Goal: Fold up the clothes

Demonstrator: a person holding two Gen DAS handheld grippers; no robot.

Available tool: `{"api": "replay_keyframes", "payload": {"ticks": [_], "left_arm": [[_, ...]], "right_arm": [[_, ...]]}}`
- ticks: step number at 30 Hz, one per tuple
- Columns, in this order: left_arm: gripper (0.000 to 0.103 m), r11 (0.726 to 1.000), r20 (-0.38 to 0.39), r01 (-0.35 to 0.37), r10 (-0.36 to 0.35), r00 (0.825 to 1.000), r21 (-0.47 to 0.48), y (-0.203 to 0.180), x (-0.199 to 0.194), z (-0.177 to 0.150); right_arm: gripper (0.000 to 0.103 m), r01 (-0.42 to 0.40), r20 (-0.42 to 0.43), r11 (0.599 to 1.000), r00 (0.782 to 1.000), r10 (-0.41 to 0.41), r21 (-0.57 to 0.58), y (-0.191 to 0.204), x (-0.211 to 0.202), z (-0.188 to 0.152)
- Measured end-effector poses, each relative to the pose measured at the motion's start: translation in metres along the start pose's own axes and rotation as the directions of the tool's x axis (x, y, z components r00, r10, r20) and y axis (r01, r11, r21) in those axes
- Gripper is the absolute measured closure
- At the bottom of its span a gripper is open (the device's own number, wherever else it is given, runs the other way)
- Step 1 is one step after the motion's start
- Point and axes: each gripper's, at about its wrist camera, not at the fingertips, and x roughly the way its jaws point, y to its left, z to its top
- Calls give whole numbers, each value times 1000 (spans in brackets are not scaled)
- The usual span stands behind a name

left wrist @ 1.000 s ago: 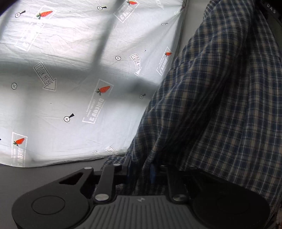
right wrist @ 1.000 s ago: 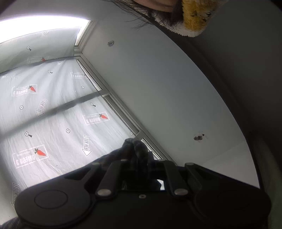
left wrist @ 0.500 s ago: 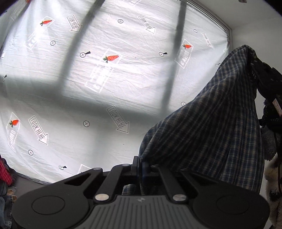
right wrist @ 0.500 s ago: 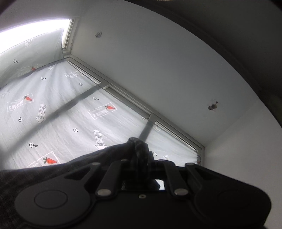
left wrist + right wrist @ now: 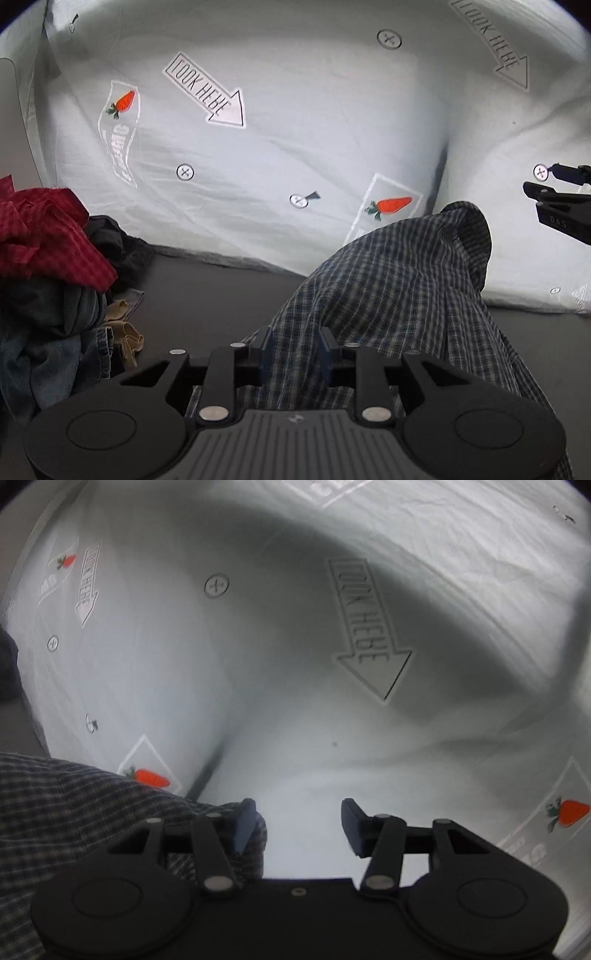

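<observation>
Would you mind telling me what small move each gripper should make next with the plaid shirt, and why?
Probably lift both away. The plaid shirt lies heaped on the dark table; the left hand-held gripper and the right hand-held gripper are both open, gripping nothing, so they need a fresh hold on an edge to spread it.

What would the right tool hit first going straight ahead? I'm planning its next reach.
Probably the white printed sheet: the open right tool points at it, with nothing visible between, though depth is unclear.
</observation>
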Motion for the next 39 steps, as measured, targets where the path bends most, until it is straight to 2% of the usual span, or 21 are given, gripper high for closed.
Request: {"api": "replay_keyframes", "payload": {"ticks": [1,3,5,9,12,14,16,20,21,23,24,25,26,27,28,31,33,35,37,39], "left_arm": [[57,1000,-22,-8,8,1000,1,9,3,-6],[45,1000,-76,-11,10,997,-7,31,4,-21],[44,1000,-151,-7,4,989,-19,46,1,-43],[43,999,-311,3,-15,950,-38,68,-24,-99],[43,997,-389,44,-64,919,-60,75,-48,-138],[43,995,-426,66,-90,900,-71,76,-56,-160],[43,993,-452,90,-117,884,-81,75,-60,-178],[43,984,-460,128,-170,871,-122,75,-53,-191],[43,983,-457,124,-171,873,-132,75,-51,-192],[47,985,-441,98,-152,885,-142,75,-47,-191],[65,987,-425,80,-133,895,-138,75,-47,-191],[94,990,-412,66,-113,904,-128,74,-47,-190],[103,992,-399,53,-94,912,-112,73,-48,-190],[102,991,-384,55,-97,918,-118,74,-50,-189],[103,988,-365,64,-111,924,-138,77,-54,-186],[103,983,-284,88,-133,950,-164,91,-85,-168],[103,979,-193,113,-146,970,-171,107,-124,-150],[103,975,-112,120,-142,983,-187,123,-163,-132],[103,971,-34,133,-142,989,-201,140,-203,-117],[103,971,22,128,-127,992,-202,155,-236,-109]], "right_arm": [[50,-20,-52,999,998,22,27,9,1,-20],[47,-43,-140,995,989,55,86,20,-13,-54],[45,-64,-239,985,966,102,159,28,-40,-87],[44,-134,-394,954,889,235,267,45,-121,-145],[44,-193,-473,936,822,319,296,58,-194,-183],[46,-211,-497,913,784,372,350,64,-232,-197],[51,-216,-503,887,758,416,407,68,-261,-205],[50,-275,-450,826,732,512,493,72,-294,-208],[49,-293,-434,803,719,543,519,74,-296,-209],[38,-325,-408,763,693,594,559,80,-300,-212],[37,-328,-410,762,689,597,558,86,-300,-214],[42,-315,-424,771,690,586,553,94,-299,-216],[65,-294,-443,781,690,572,551,100,-299,-219],[88,-278,-457,786,688,564,552,104,-298,-220],[102,-264,-457,782,689,562,565,103,-299,-219],[102,-205,-391,754,753,529,624,80,-314,-200],[103,-176,-324,719,803,500,673,48,-337,-180],[103,-154,-259,678,845,468,719,16,-360,-164],[102,-141,-209,623,866,454,769,-15,-380,-151],[102,-147,-154,552,873,462,821,-40,-395,-145]]}}
